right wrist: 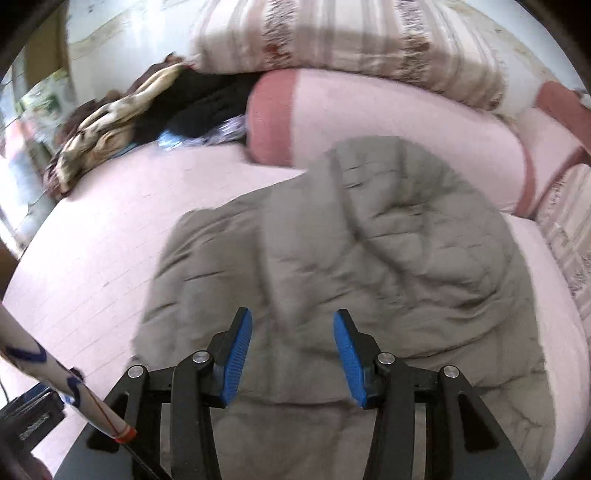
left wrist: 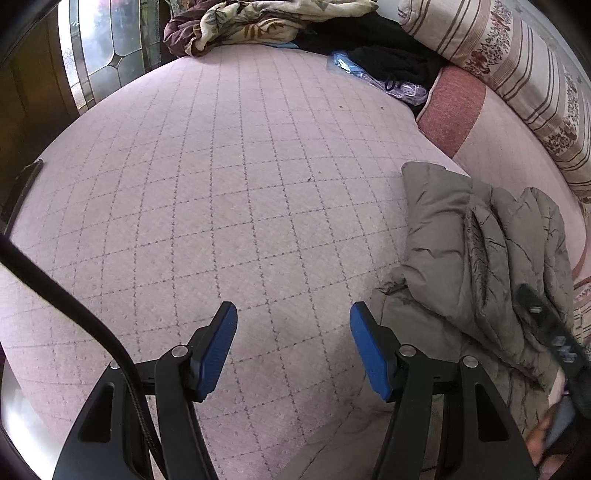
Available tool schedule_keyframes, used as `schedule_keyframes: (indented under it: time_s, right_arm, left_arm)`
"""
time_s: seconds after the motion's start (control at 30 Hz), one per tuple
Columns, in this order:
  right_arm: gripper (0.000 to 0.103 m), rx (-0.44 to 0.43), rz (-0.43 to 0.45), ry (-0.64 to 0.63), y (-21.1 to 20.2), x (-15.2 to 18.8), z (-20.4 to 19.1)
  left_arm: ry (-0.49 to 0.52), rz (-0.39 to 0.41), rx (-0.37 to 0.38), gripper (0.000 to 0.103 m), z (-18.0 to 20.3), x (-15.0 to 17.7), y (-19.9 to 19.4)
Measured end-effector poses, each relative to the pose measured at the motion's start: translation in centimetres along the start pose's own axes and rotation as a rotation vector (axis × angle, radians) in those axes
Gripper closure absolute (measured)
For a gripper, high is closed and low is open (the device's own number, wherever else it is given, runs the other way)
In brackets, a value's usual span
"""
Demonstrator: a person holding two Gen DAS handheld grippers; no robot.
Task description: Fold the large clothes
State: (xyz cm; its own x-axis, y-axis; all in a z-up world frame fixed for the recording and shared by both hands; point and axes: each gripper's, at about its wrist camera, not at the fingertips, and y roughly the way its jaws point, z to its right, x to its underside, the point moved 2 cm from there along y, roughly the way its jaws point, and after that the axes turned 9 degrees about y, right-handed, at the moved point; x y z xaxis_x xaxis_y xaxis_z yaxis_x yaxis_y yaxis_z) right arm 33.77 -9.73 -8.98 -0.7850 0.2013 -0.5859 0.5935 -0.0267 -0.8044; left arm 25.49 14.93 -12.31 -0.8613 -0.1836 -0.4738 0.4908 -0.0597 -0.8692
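Observation:
A grey-green puffy quilted jacket (right wrist: pixel 351 251) lies bunched on the pink checked bed cover (right wrist: pixel 92 240); in the left wrist view the jacket (left wrist: pixel 480 251) sits at the right side. My right gripper (right wrist: pixel 293 325) hovers over the jacket's near part, open, with nothing between its blue pads. My left gripper (left wrist: pixel 293 317) stands open above the bare bed cover (left wrist: pixel 221 184), just left of the jacket's edge. The right wrist picture is blurred by motion.
A pink bolster with a red end (right wrist: pixel 280 118) and striped floral pillows (left wrist: pixel 517 74) line the far side. A patterned blanket (left wrist: pixel 251 22), black clothing (left wrist: pixel 388 48) and a clear plastic bag (left wrist: pixel 369 77) lie at the far end. A person's sleeve (right wrist: pixel 55 373) shows lower left.

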Motion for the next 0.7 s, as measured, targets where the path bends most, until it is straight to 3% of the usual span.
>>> schedule_keyframes:
  time_s: [0.1,0.17,0.3,0.4,0.53,0.7]
  right_arm:
    - [0.053,0.028,-0.057,0.014,3.5,0.7,-0.9]
    - [0.050,0.057,-0.035,0.048,4.9,0.3,-1.1]
    - [0.034,0.124,-0.011,0.002,4.8,-0.2,-1.8]
    - [0.033,0.059,-0.031,0.014,3.4,-0.8,-0.6]
    - [0.029,-0.069,-0.011,0.116,-2.5,1.2,4.7]
    - [0.025,-0.094,-0.047,0.260,-8.8,6.1,16.1]
  left_arm:
    - [-0.003,0.006,-0.008,0.041,-0.2,0.0,-0.1]
    - [0.001,0.013,-0.031,0.041,-0.2,-0.1,0.0]
    - [0.004,0.031,-0.050,0.041,-0.1,-0.2,-0.2]
    - [0.025,0.060,-0.063,0.041,0.1,-0.2,-0.8]
    - [0.057,0.090,-0.028,0.038,0.3,0.0,-2.0]
    - [0.076,0.094,0.007,0.038,-0.1,1.4,-2.9]
